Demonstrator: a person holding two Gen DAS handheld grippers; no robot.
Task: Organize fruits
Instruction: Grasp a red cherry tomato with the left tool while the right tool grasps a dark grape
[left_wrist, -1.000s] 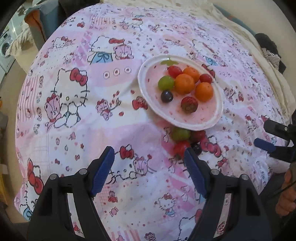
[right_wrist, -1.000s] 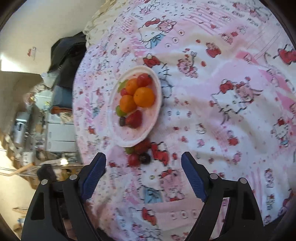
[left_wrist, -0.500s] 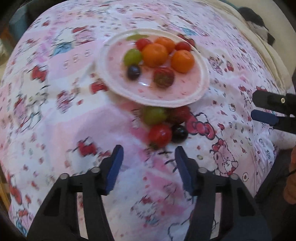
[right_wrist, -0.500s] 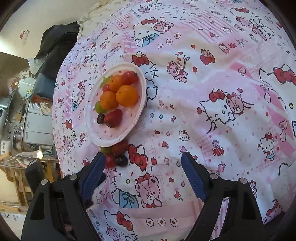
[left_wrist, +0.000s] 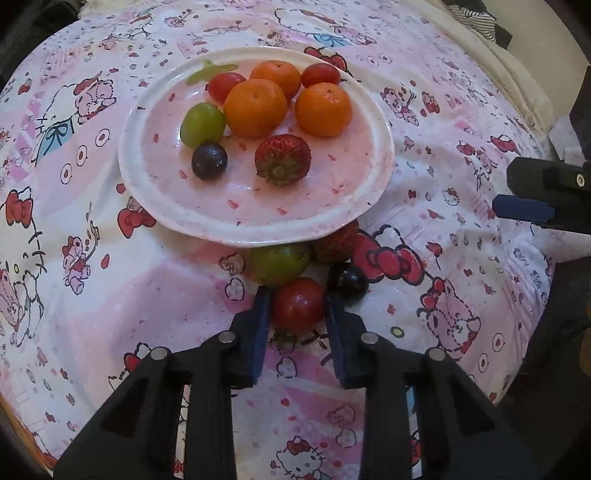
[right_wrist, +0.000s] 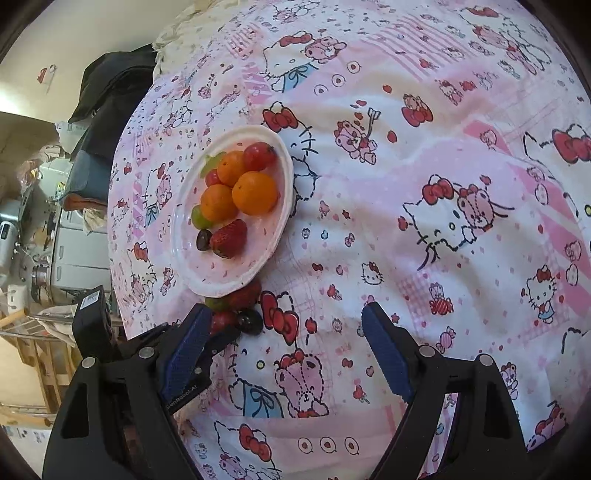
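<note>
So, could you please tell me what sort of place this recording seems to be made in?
Most likely a home, probably a bedroom: the plate of fruit sits on a soft cartoon-print bedsheet, with dark clothing heaped at its edge and cluttered household items beside it.

A pink-and-white cartoon-cat printed bedsheet (right_wrist: 424, 155) covers the bed. Beyond its left edge stand a cream painted wall (right_wrist: 92, 33), dark heaped clothing (right_wrist: 107, 92) and grey appliances (right_wrist: 70, 236).

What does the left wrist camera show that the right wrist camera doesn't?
Left wrist only: the left gripper closing its jaws around the red tomato, seen clearly between the pads. Right wrist only: the open right gripper from behind and the cluttered room past the bed's edge. Both: the plate of fruit, the loose fruit below it and the patterned sheet.
</note>
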